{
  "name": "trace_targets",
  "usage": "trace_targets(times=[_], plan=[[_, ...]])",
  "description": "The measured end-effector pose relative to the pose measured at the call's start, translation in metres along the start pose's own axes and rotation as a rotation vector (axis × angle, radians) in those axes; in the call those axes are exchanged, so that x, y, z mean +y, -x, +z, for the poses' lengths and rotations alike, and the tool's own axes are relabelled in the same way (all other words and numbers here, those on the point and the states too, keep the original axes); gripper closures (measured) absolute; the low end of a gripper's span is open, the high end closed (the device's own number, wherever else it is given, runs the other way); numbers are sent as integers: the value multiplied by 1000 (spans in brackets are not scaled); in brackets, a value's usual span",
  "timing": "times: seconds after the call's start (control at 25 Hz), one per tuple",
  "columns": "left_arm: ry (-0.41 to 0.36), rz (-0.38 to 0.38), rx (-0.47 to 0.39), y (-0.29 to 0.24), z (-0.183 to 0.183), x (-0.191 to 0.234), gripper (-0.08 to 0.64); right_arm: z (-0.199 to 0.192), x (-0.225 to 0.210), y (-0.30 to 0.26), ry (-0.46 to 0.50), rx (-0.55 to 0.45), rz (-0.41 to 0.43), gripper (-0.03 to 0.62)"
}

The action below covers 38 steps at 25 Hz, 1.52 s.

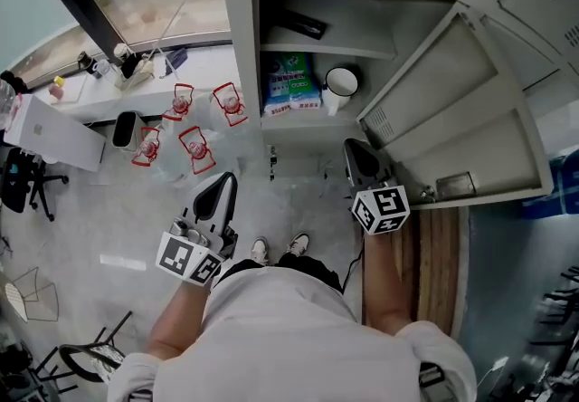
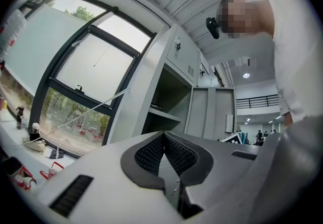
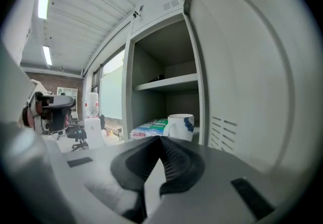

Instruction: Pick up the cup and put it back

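A white cup (image 1: 341,83) (image 3: 180,126) with a blue mark stands on the lower shelf of the open grey cabinet (image 1: 237,47), next to a blue-green packet (image 1: 291,83) (image 3: 147,129). My right gripper (image 1: 360,158) (image 3: 160,140) is shut and empty, held in front of the cabinet and short of the cup. My left gripper (image 1: 220,193) (image 2: 163,136) is shut too, with nothing between its jaws, lower and to the left of the cabinet opening.
The cabinet door (image 1: 452,110) hangs open to the right. A dark flat object (image 1: 301,24) lies on the upper shelf. Large water bottles with red handles (image 1: 194,147) stand on the floor at the left, below a window ledge (image 1: 136,74). Office chairs (image 1: 27,178) are at the far left.
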<state>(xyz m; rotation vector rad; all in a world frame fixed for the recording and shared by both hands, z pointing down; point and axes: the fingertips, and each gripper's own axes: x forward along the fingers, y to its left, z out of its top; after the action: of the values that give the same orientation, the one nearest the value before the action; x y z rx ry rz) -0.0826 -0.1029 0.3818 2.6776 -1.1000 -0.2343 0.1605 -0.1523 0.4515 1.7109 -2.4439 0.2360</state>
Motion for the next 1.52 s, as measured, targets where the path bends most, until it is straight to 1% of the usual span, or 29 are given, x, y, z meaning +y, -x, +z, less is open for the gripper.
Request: trace_targets(times=[0.32,0.6,0.84,1.0,1.24,1.4,1.52], plan=[[12,-46,-21,-5,6,4,540,34,6,51,48,-20,-49,575],[26,-88,-29,-7,12,13,540,72,37,82,105,-100,-55,575],[28,-122,-36,-10,15,15,540,94,59,111,110,-146,-86,575],[32,-138,-41,-12,16,17,540,101,70,128,131,-158,-113,575],[33,-163,-45,-15,18,15,540,112,77,149,124,-187,-155,575],[31,-166,-40,-14,18,14,540,107,78,152,106,-176,-159,575],[28,-166,-41,-13,17,14,540,106,77,153,95,-189,-167,575]])
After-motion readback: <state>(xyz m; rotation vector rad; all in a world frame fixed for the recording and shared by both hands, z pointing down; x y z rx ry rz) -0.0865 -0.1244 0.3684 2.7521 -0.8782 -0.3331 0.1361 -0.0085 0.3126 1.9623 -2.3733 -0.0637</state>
